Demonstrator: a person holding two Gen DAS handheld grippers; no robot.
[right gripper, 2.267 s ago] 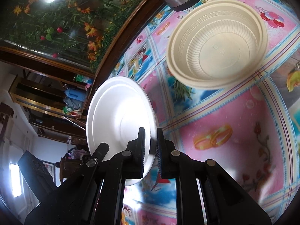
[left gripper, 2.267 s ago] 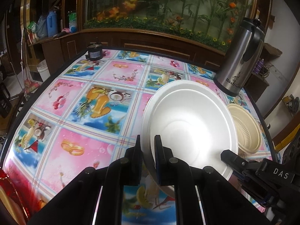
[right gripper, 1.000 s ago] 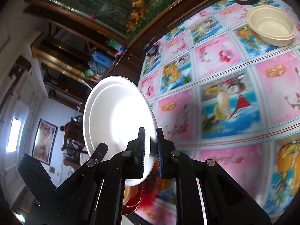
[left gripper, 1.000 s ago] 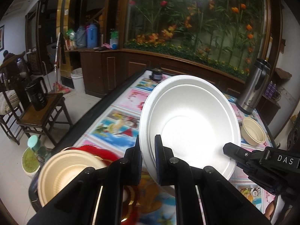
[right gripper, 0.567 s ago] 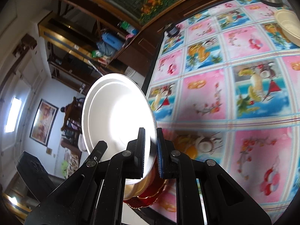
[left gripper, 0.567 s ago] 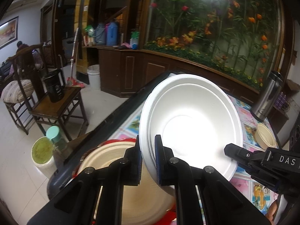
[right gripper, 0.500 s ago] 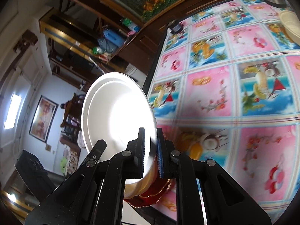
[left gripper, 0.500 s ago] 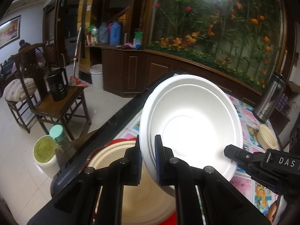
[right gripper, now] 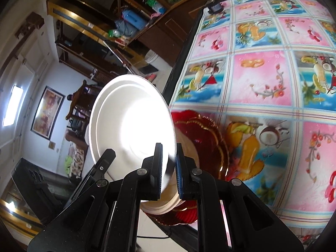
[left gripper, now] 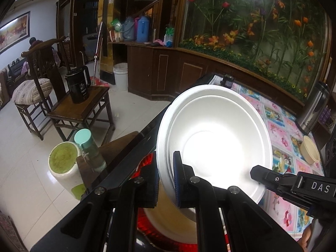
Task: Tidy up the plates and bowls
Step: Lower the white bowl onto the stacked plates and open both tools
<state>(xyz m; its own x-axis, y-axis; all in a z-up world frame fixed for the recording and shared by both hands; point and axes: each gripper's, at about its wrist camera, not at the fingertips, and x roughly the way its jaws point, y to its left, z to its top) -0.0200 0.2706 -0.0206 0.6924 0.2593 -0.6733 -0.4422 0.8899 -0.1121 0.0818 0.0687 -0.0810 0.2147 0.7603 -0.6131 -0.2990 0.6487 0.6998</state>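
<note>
A white foam bowl (left gripper: 214, 138) hangs tilted in the air, held by its rim from two sides. My left gripper (left gripper: 166, 176) is shut on its left rim. My right gripper (right gripper: 169, 168) is shut on the opposite rim of the white bowl (right gripper: 130, 134). Directly under it a cream bowl (left gripper: 172, 220) rests on a red scalloped plate (right gripper: 205, 138) at the table's corner. The white bowl hides most of the cream bowl (right gripper: 163, 205). A second cream bowl (left gripper: 309, 152) stands far off on the right of the table.
The table carries a pink and blue fruit-print cloth (right gripper: 262, 73), with a steel thermos (left gripper: 315, 105) at its far right. Beyond the table edge are a green-lidded tub (left gripper: 63, 159), a teal-capped bottle (left gripper: 90, 147) and a wooden chair holding a black kettle (left gripper: 78, 85).
Both grippers have carried the white bowl sideways to the table's corner. It now hangs over the cream bowl and red plate, which fill more of both views.
</note>
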